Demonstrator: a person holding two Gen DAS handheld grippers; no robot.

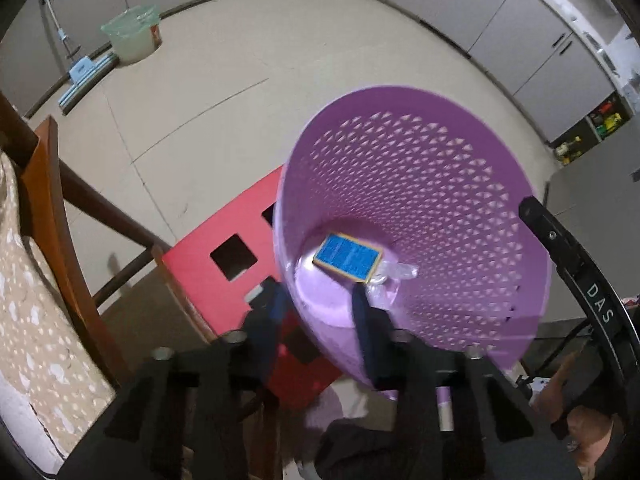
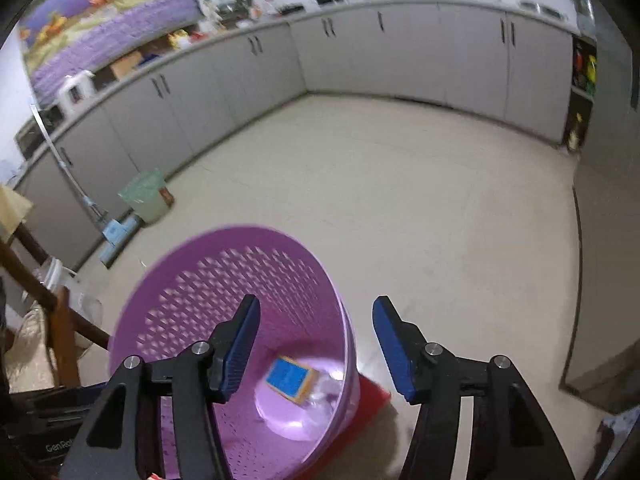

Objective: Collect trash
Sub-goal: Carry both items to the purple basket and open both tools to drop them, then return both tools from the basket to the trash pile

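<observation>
The purple perforated plastic basket [image 1: 416, 216] tilts over a red plastic stool [image 1: 224, 264], holding a blue rectangular box [image 1: 347, 257] beside crumpled clear wrapping [image 1: 394, 274]. Only the left view shows the left hand-held gripper [image 1: 318, 306] clamping its near rim. The right hand-held gripper [image 2: 316, 344] gapes wide, empty; blur softens the basket.
</observation>
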